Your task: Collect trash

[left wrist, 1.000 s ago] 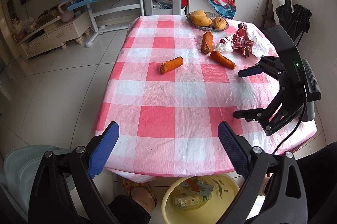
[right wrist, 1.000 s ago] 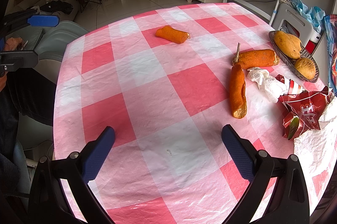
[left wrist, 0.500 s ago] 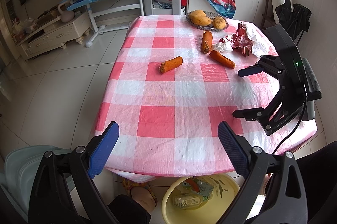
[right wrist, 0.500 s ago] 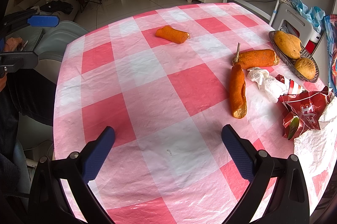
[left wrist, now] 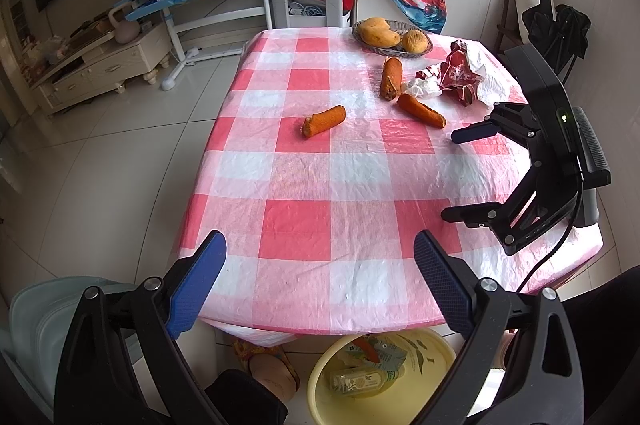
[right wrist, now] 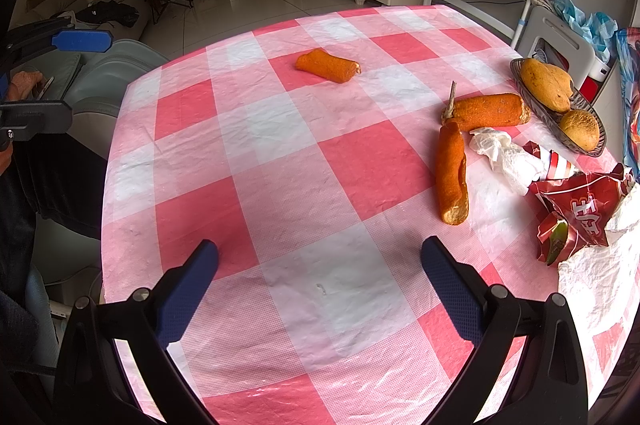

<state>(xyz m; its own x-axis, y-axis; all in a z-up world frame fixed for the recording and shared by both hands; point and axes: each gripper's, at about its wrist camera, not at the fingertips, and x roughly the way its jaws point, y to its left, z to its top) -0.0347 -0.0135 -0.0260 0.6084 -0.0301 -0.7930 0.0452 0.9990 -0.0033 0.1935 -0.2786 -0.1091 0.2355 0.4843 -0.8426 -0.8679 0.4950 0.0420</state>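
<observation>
Three orange carrot pieces lie on the pink checked tablecloth (left wrist: 320,185): one alone mid-table (left wrist: 324,121) (right wrist: 328,65), two near the far right (left wrist: 421,110) (right wrist: 452,179) (right wrist: 486,112). A crumpled white tissue (right wrist: 506,157) and a red wrapper (right wrist: 580,213) (left wrist: 460,75) lie beside them. My left gripper (left wrist: 320,285) is open and empty above the near table edge. My right gripper (right wrist: 320,285) is open and empty over the table's right side; it also shows in the left wrist view (left wrist: 460,177).
A yellow basin (left wrist: 380,377) holding trash sits on the floor under the near table edge. A dish of fruit (left wrist: 392,35) (right wrist: 560,101) stands at the far end. A grey chair (left wrist: 44,321) is at the near left. A white plastic bag (right wrist: 600,273) lies by the wrapper.
</observation>
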